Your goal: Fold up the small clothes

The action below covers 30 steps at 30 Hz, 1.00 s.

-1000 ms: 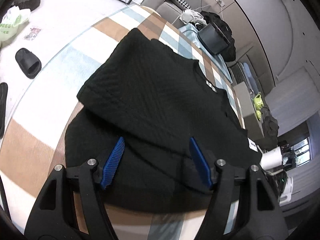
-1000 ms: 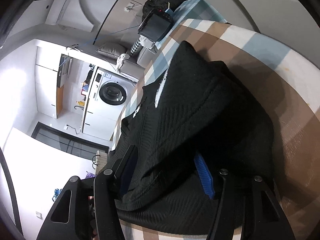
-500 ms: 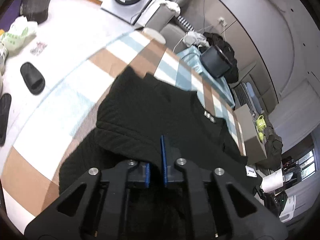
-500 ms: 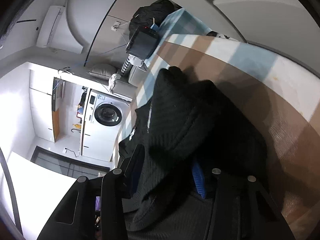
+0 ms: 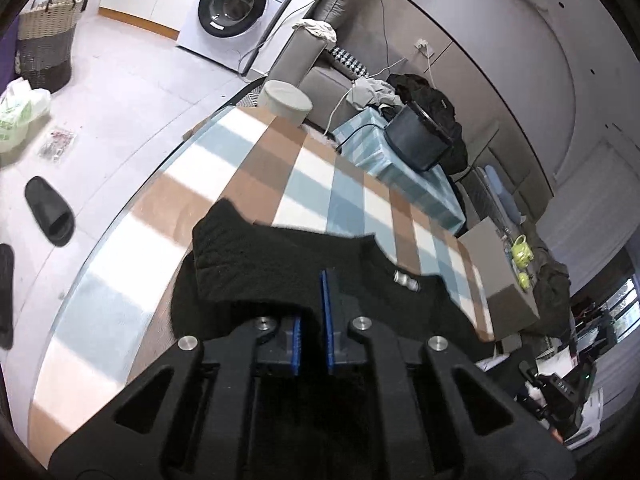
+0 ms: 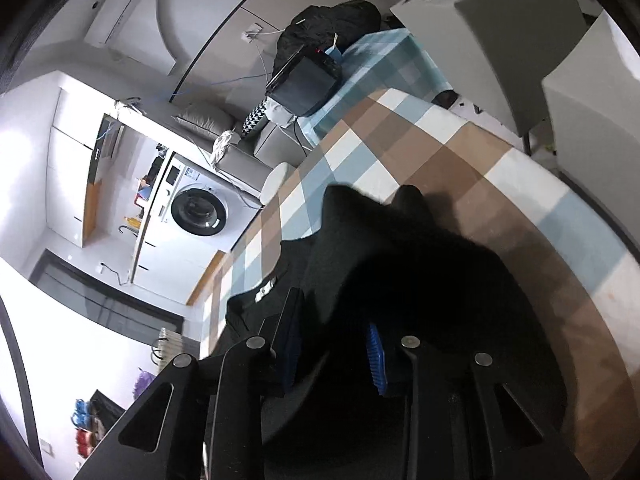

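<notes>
A black knit sweater (image 5: 280,264) lies partly folded on the checked tablecloth (image 5: 304,176). My left gripper (image 5: 312,320) is shut on the sweater's near edge and lifts it off the table. In the right wrist view the sweater (image 6: 420,264) bunches up between the blue pads of my right gripper (image 6: 336,344), which is closed on a thick fold of it. A small white label (image 6: 267,289) shows near the collar.
The table's left edge curves above a floor with a black slipper (image 5: 50,210) and a wicker basket (image 5: 46,36). A washing machine (image 5: 232,8), a grey sofa (image 5: 316,68), a black pot (image 5: 420,140) and a grey box (image 5: 500,280) stand beyond the table.
My left gripper closed from open onto the sweater's edge and rose with it. My right gripper tightened on its fold and lifted; both views pulled up and back from the table.
</notes>
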Motion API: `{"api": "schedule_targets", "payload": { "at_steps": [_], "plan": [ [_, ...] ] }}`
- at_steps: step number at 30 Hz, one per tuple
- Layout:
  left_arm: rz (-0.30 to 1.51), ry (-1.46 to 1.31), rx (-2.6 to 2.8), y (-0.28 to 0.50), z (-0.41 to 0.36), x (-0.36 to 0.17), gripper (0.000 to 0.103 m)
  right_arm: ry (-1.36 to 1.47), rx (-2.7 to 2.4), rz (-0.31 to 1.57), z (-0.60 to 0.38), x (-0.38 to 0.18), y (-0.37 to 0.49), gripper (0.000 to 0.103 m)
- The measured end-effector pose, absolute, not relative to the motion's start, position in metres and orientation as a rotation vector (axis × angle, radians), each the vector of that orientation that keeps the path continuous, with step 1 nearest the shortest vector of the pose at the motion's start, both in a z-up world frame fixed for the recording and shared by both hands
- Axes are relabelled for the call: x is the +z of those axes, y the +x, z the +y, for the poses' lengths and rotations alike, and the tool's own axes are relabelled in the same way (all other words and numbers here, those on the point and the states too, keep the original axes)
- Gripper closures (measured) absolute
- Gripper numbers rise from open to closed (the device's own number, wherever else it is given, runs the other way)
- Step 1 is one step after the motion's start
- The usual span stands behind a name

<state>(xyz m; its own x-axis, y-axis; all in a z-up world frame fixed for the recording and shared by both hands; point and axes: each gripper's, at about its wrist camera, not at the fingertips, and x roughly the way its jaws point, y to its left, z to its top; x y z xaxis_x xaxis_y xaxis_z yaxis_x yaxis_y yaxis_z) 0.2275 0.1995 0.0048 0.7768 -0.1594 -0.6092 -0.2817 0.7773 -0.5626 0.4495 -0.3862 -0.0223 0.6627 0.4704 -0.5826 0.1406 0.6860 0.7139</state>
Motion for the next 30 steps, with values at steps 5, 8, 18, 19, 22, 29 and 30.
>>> {"api": "schedule_targets", "payload": {
  "at_steps": [5, 8, 18, 19, 22, 29, 30],
  "plan": [
    [0.669, -0.723, 0.052, 0.262, 0.208, 0.011, 0.089, 0.842, 0.213, 0.788, -0.397, -0.013, 0.457, 0.065],
    [0.670, -0.738, 0.074, 0.271, 0.212, 0.014, 0.050, 0.858, 0.244, 0.768, -0.401, -0.007, 0.457, 0.063],
    [0.693, -0.689, 0.099, 0.244, 0.219, 0.005, 0.043, 0.799, 0.306, 0.902, -0.372, -0.031, 0.443, 0.061],
    [0.694, -0.695, 0.099, 0.239, 0.220, 0.003, 0.043, 0.799, 0.322, 0.919, -0.365, -0.036, 0.441, 0.061],
    [0.709, -0.717, 0.101, 0.229, 0.222, -0.005, 0.043, 0.792, 0.355, 0.959, -0.345, -0.048, 0.438, 0.061],
    [0.726, -0.716, 0.115, 0.216, 0.221, -0.014, 0.043, 0.811, 0.307, 0.913, -0.348, -0.041, 0.441, 0.068],
    [0.728, -0.714, 0.119, 0.215, 0.221, -0.015, 0.043, 0.819, 0.296, 0.898, -0.354, -0.039, 0.442, 0.069]
  ]
}}
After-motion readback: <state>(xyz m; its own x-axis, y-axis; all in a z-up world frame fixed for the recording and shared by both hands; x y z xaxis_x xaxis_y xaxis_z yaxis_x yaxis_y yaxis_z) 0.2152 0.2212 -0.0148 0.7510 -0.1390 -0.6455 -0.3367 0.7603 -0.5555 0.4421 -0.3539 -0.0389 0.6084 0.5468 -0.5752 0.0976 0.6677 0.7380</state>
